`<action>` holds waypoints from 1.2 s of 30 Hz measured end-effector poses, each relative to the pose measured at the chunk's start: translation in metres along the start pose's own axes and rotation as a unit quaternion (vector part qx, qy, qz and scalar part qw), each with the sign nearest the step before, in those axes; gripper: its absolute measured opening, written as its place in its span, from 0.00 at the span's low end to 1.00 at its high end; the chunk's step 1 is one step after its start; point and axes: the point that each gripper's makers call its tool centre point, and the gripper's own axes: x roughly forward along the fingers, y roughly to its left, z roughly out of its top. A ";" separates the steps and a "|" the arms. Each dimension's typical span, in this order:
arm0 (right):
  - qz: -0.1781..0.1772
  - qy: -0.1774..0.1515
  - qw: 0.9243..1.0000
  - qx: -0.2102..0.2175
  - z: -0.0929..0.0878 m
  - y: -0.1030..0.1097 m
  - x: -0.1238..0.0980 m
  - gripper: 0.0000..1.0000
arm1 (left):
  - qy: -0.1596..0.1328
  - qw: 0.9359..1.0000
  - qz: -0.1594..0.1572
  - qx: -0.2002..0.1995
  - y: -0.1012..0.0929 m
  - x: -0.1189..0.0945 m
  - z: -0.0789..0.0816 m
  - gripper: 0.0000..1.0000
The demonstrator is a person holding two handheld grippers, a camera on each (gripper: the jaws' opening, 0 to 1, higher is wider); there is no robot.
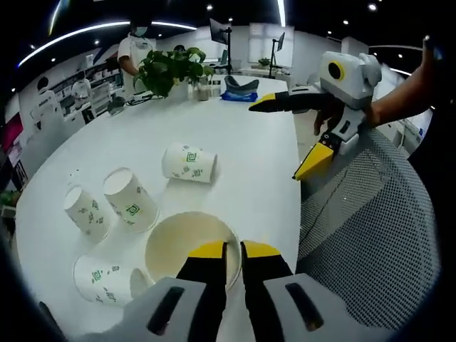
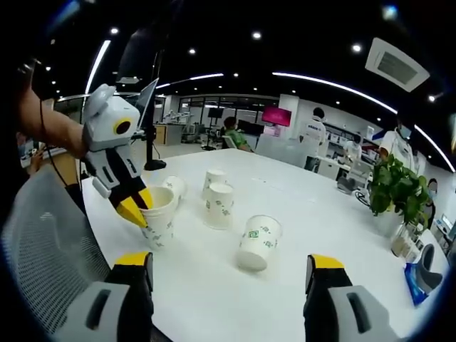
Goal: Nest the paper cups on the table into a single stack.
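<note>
From where the left gripper view looks out, four paper cups sit toward the near left end of the white table point(image 1: 235, 135). Farthest left, a small cup point(image 1: 86, 210) stands mouth down, and beside it a second cup point(image 1: 130, 199) leans over in the same way. In front of them a third cup point(image 1: 107, 279) lies tipped toward the table edge. Further right and a little farther back, a fourth cup point(image 1: 189, 163) lies on its side, apart from the others. Nearest of all is the open-mouthed cup point(image 1: 187, 244), and the left gripper point(image 1: 233, 251) has its yellow-tipped jaws pinched together over that cup's rim. To the right, above a mesh chair back point(image 1: 370, 235), the right gripper point(image 1: 291, 139) is held by a hand point(image 1: 335, 114) with its jaws spread wide and nothing between them. A potted plant point(image 1: 169, 70) stands at the table's far end.

In the right gripper view, the left gripper point(image 2: 137, 211) grips the held cup point(image 2: 159, 214) at the left, upright on the table; the two standing cups are behind it, and the fallen cup point(image 2: 258, 242) lies to the right of them.
</note>
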 end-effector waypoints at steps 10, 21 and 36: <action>0.002 0.002 1.000 0.001 0.000 0.001 0.000 0.90 | -0.001 1.000 0.013 0.008 -0.002 -0.013 0.012 0.11; 0.025 0.045 0.999 -0.001 -0.012 0.005 0.005 0.90 | -0.044 0.998 0.036 -0.013 0.002 -0.045 0.028 0.21; 0.012 0.046 0.998 0.031 0.005 -0.020 0.038 0.83 | -0.143 0.984 0.099 -0.034 0.021 -0.095 0.058 0.44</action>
